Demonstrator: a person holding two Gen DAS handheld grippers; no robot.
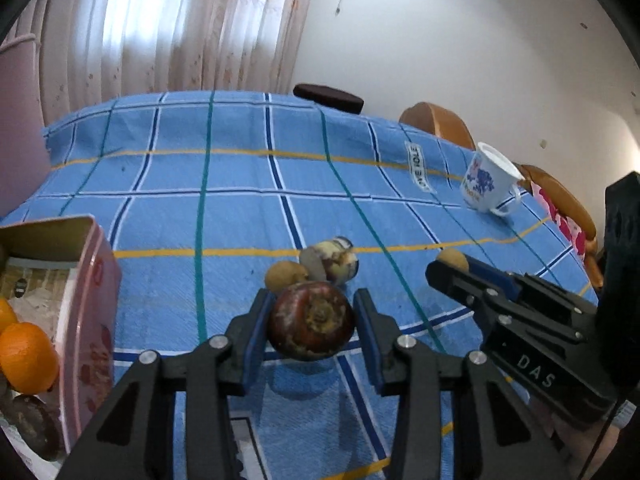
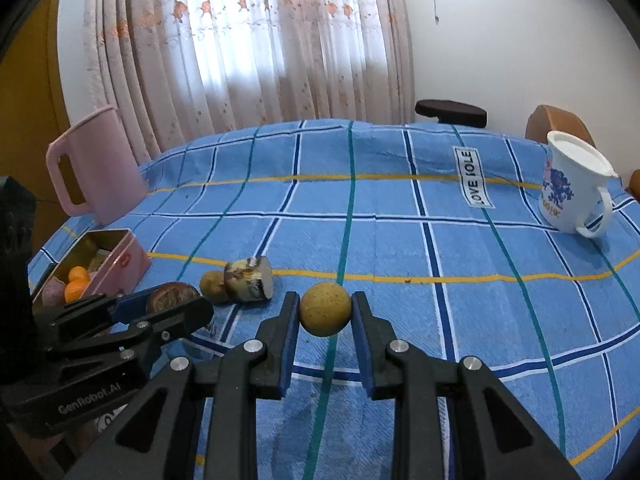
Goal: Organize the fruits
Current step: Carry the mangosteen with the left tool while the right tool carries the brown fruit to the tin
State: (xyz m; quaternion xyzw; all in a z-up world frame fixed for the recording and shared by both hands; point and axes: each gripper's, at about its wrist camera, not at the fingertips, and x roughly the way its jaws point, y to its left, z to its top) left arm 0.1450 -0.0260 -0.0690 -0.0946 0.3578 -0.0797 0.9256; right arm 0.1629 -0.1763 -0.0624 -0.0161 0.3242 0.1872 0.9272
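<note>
Pink tin (image 2: 120,258) at table's (image 2: 400,240) left edge already holds oranges (image 2: 76,286). Left gripper (image 1: 314,322) clamped on dark red-brown fruit (image 1: 311,320), right gripper (image 2: 326,312) clamped on yellow-brown round fruit (image 2: 326,309), both near the cloth, neither boxed yet. Left on the cloth: a small brown fruit (image 2: 213,286) touching a mottled chunk (image 2: 249,279).

Tin (image 2: 120,256) left of fruits (image 2: 236,280); mug (image 2: 568,192) far right, perhaps tilted.

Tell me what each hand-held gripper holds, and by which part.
Left hand-held gripper: dark red-brown fruit, pinched at its sides. Right hand-held gripper: small yellow-brown fruit, also at its sides.
</note>
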